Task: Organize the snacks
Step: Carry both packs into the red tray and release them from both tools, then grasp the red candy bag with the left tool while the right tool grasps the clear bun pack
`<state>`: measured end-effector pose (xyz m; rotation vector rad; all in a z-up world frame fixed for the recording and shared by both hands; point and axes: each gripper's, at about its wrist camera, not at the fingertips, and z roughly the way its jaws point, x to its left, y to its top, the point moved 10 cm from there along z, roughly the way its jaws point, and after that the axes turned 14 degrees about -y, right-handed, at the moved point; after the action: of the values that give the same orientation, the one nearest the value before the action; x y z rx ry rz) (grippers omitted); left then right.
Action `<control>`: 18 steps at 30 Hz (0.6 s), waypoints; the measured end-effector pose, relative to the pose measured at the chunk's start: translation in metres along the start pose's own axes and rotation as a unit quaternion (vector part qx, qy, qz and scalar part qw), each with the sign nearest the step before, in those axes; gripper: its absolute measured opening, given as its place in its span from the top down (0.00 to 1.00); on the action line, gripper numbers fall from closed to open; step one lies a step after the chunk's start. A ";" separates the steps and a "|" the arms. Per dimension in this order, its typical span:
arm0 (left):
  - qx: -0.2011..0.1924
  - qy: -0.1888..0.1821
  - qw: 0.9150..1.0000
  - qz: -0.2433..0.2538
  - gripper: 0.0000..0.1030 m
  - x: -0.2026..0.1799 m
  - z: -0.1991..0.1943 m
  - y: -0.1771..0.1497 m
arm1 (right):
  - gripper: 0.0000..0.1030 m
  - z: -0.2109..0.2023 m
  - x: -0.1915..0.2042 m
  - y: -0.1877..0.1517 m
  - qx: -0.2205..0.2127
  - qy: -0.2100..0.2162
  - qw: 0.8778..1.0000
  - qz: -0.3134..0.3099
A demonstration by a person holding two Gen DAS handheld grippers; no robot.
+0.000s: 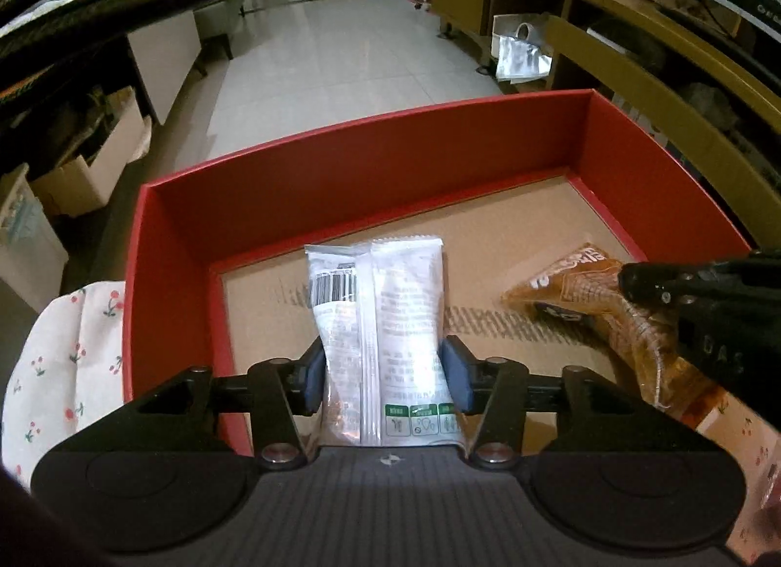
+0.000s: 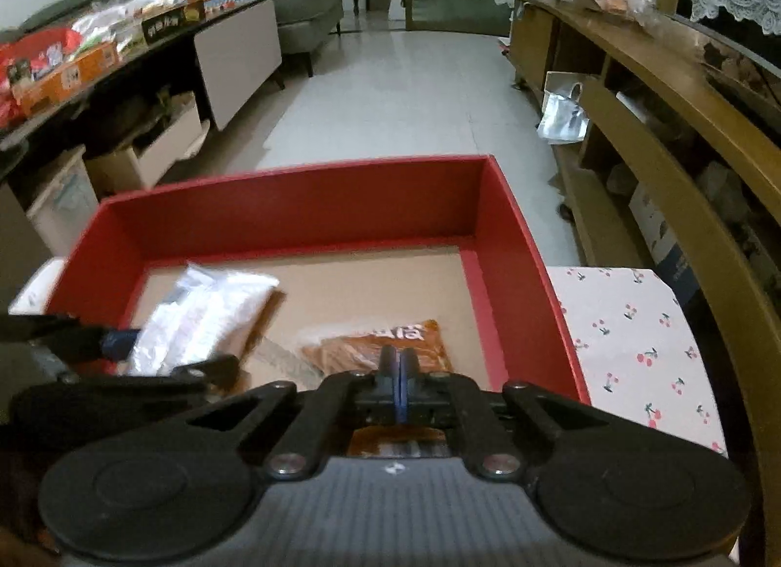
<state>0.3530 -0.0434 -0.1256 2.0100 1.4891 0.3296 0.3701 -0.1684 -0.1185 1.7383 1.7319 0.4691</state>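
A red box point(image 1: 361, 161) with a brown cardboard floor stands on a cherry-print cloth point(image 1: 63, 362). My left gripper point(image 1: 385, 371) is shut on a white snack packet point(image 1: 380, 318) and holds it inside the box, near its left wall. My right gripper point(image 2: 399, 371) is shut on an orange snack packet point(image 2: 415, 337), held inside the box point(image 2: 517, 283) toward its right side. In the left wrist view the orange packet point(image 1: 581, 283) shows at the right with the right gripper's black body over it. In the right wrist view the white packet point(image 2: 205, 313) shows at the left.
The cherry-print cloth point(image 2: 634, 332) extends right of the box. A wooden shelf unit point(image 2: 683, 137) runs along the right. A dark table point(image 2: 73, 64) with several snack packs stands at the left. White tiled floor point(image 2: 400, 93) lies beyond the box.
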 end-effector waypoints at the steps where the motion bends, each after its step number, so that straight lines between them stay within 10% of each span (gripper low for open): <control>1: 0.003 -0.001 1.000 0.000 0.43 -0.001 -0.001 0.000 | 0.84 -0.001 -0.001 -0.004 0.000 -0.008 1.000 -0.008; 18: 0.013 -0.024 1.000 -0.003 0.29 -0.019 -0.027 -0.027 | 0.75 -0.030 -0.013 -0.044 0.059 -0.027 0.998 -0.016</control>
<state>0.3116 -0.0480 -0.1177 2.0195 1.4751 0.2591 0.3167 -0.1786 -0.1225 1.7858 1.7780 0.3082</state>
